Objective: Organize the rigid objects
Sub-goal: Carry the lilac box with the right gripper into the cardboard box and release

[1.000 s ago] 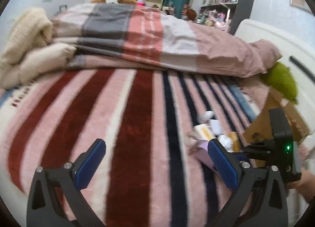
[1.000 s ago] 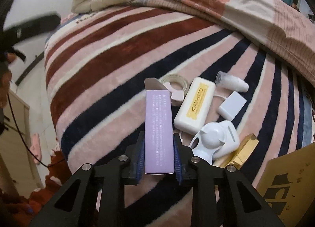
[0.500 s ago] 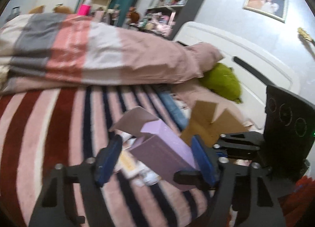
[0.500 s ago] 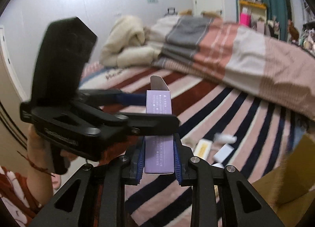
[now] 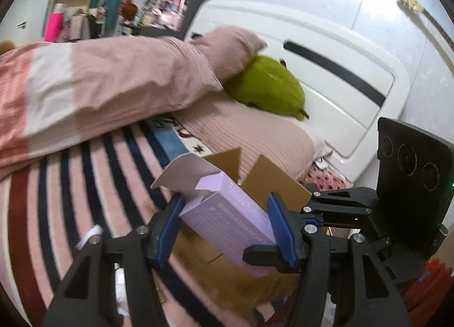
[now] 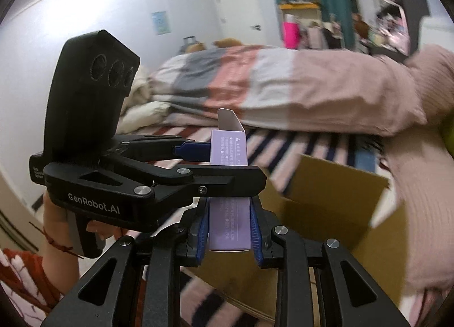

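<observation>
A long purple carton [image 6: 229, 222] with an open white end flap is held in the air over the bed. My right gripper [image 6: 229, 230] is shut on its near end. My left gripper [image 5: 224, 227] straddles the same purple carton [image 5: 227, 213] near its flap end; its blue pads sit at the carton's sides, the left pad close to or touching it. The left gripper also shows in the right wrist view [image 6: 198, 162], crossing in front of the carton. An open cardboard box [image 6: 326, 213] sits on the bed just behind and below; it also shows in the left wrist view [image 5: 272, 182].
A striped pink, red and navy blanket [image 5: 71, 185] covers the bed. A folded quilt [image 5: 99, 83], a pink pillow [image 5: 255, 134] and a green plush [image 5: 266, 86] lie by the white headboard [image 5: 340, 86]. Small white items [image 5: 90, 236] lie on the blanket at lower left.
My right gripper lifted the purple carton off the blanket and carried it over toward the cardboard box. My left gripper swung right and narrowed around the carton's flap end.
</observation>
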Available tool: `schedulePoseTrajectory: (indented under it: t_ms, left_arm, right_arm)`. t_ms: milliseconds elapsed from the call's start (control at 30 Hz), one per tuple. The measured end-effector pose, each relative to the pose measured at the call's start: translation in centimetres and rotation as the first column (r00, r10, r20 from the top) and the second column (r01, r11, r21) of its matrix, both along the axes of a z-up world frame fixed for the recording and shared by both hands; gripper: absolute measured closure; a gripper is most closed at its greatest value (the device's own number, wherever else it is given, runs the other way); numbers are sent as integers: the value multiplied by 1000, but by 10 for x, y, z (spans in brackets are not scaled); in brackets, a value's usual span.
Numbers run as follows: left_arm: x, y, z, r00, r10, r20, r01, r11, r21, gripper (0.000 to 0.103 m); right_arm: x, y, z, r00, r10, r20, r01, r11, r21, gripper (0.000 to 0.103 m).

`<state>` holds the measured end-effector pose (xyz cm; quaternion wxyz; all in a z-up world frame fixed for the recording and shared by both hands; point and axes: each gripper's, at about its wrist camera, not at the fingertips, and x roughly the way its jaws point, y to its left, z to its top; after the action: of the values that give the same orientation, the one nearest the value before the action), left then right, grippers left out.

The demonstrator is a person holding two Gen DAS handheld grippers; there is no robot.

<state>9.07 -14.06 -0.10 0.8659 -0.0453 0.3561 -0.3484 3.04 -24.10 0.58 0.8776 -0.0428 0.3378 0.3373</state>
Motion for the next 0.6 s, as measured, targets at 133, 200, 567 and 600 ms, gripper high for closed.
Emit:
schedulePoseTrajectory:
  t_ms: [133,200,567,600]
  left_arm:
    - [16,-38,-14,998,-41,-46,44,997,62,46]
    - [20,-50,-20,997,-49,-63,54,995,79,46]
    - [8,-58,-17,999,-22,-32,26,992,127,18]
    - [6,-55,-15,1000,-14,-25,17,992,127,18]
  right_arm:
    - [13,-30,-9,996,-67,-58,66,998,-16,82]
    - [15,-41,-14,993,-89,-80,86,996,-36,82]
    - [8,-59,-29,982,-167,-87,156,980,-122,56]
    - [7,-58,-29,982,-167,-84,156,980,-124,52]
